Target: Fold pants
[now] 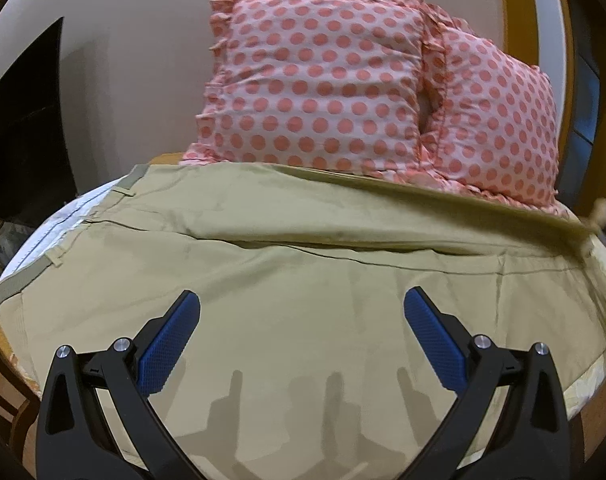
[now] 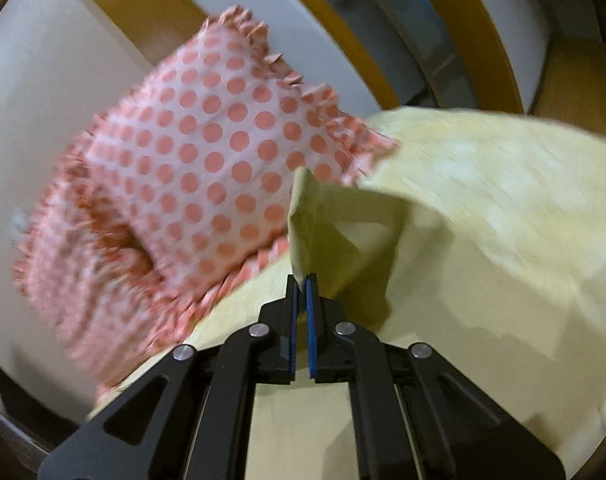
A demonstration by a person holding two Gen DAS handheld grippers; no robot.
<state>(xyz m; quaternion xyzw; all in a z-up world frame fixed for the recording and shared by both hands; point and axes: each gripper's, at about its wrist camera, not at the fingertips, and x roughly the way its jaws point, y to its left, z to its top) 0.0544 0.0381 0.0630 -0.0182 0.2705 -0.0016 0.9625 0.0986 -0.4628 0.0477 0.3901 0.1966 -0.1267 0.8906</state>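
Note:
Khaki pants [image 1: 303,264] lie spread over the bed, waistband at the left [image 1: 11,288], with one leg lying folded over the other along the far side. My left gripper [image 1: 302,308] is open and empty, hovering just above the near pant leg. My right gripper [image 2: 301,280] is shut on a raised edge of the khaki pants [image 2: 303,220] and holds it above the bed. That lifted end shows blurred at the right edge of the left wrist view [image 1: 595,216].
Two pink pillows with red dots [image 1: 315,88] [image 1: 499,120] stand against the wall behind the pants; one is in the right wrist view [image 2: 207,160]. A pale yellow bedsheet [image 2: 503,220] covers the bed. A dark cabinet [image 1: 23,120] stands at the left.

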